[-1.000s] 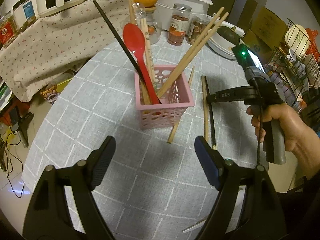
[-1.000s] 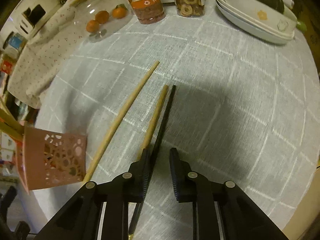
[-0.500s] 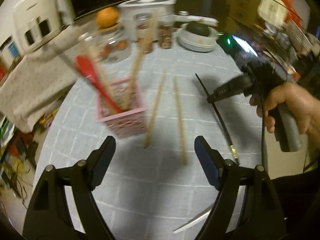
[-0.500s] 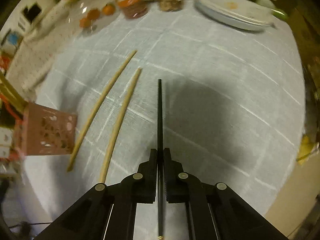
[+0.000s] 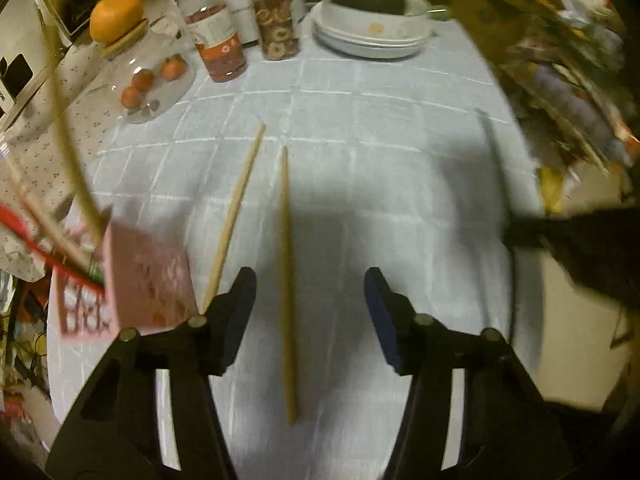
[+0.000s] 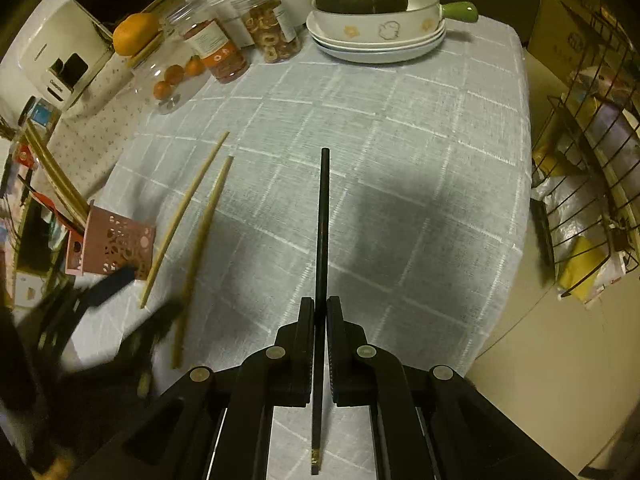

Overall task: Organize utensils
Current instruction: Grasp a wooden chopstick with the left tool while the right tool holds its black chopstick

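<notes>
My right gripper is shut on a black chopstick and holds it above the tablecloth. Two wooden chopsticks lie side by side on the cloth. One wooden chopstick runs between the fingers of my left gripper, whose jaws are closing; the pads do not touch it. The other wooden chopstick lies just left of it. A pink perforated holder at the left carries a red spoon and more chopsticks. In the right wrist view the holder and my blurred left gripper show at the lower left.
At the back stand a glass jar with an orange on its lid, two snack jars, and stacked white dishes holding a dark squash. A wire rack stands off the table's right edge. The grey checked tablecloth covers the table.
My right gripper shut on the black chopstick and lifted it off the cloth. My left gripper swung right from the holder to over the wooden chopstick, and its jaws narrowed.
</notes>
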`<act>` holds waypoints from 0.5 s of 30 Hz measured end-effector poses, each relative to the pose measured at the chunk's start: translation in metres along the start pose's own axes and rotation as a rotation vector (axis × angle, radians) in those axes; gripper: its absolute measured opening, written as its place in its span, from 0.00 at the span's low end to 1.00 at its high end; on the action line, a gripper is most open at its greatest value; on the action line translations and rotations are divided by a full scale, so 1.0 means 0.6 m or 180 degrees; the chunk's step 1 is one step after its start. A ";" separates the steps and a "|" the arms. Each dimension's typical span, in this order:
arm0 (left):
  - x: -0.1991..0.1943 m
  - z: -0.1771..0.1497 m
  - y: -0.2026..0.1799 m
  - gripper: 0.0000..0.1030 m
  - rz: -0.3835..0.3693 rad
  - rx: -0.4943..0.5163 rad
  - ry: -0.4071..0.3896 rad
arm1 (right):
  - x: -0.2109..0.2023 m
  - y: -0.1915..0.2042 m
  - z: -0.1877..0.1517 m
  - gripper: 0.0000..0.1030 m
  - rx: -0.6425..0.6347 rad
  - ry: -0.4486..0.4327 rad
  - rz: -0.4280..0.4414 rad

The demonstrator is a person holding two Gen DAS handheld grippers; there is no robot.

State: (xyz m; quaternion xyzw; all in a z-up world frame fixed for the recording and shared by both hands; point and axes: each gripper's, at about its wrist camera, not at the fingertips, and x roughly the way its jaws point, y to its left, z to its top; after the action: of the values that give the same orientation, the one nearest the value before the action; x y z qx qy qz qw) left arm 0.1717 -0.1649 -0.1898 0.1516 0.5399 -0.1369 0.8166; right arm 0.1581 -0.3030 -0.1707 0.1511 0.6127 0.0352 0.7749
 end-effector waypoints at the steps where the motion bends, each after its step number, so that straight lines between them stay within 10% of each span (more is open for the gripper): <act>1: 0.013 0.013 0.001 0.54 0.0047 -0.0034 0.0032 | 0.003 0.001 0.003 0.05 0.0006 -0.0003 0.0019; 15: 0.123 0.073 0.021 0.24 0.0253 -0.0102 0.0270 | 0.014 -0.014 0.021 0.05 0.0043 0.0020 0.0116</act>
State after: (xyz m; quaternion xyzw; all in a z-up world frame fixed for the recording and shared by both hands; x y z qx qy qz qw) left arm 0.2415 -0.1748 -0.2405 0.1655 0.5697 -0.0891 0.8001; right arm 0.1714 -0.3110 -0.1786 0.1673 0.6126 0.0457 0.7712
